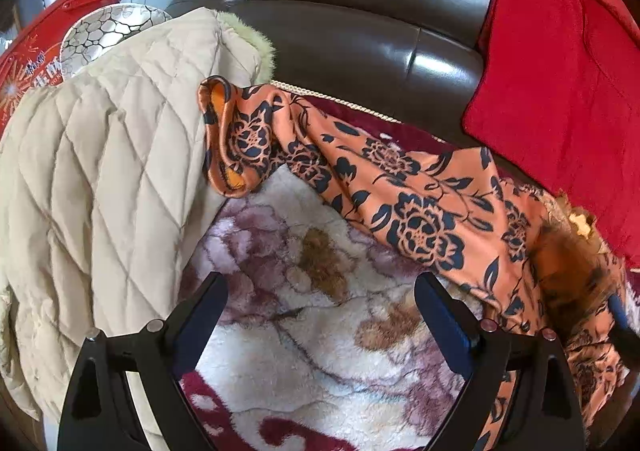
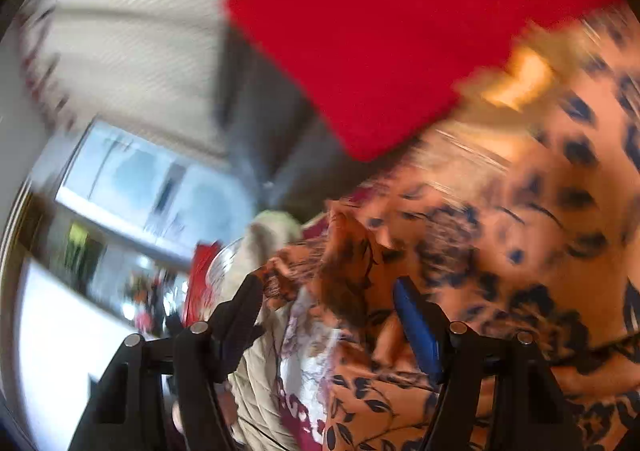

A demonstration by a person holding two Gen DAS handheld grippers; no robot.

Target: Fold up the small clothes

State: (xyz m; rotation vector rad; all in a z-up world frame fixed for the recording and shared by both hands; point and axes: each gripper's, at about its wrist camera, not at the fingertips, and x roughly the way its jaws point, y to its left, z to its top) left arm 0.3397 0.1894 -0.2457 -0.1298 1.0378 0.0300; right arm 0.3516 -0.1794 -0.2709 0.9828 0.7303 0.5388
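An orange garment with a dark blue flower print (image 1: 404, 187) lies stretched across a fluffy floral blanket (image 1: 304, 307) on a sofa. Its bunched end rests against a cream quilted jacket (image 1: 100, 179). My left gripper (image 1: 320, 291) is open and empty above the blanket, the garment just beyond its right finger. In the blurred right wrist view my right gripper (image 2: 328, 291) has its fingers wide apart, right up against the orange garment (image 2: 500, 235). A fold of the cloth lies between the fingers; I cannot tell whether they touch it.
A dark brown leather sofa back (image 1: 360, 11) runs behind. A red cushion (image 1: 560, 91) leans at the right and also shows in the right wrist view (image 2: 400, 31). A red bag (image 1: 32, 63) and a patterned item (image 1: 104, 31) sit behind the jacket.
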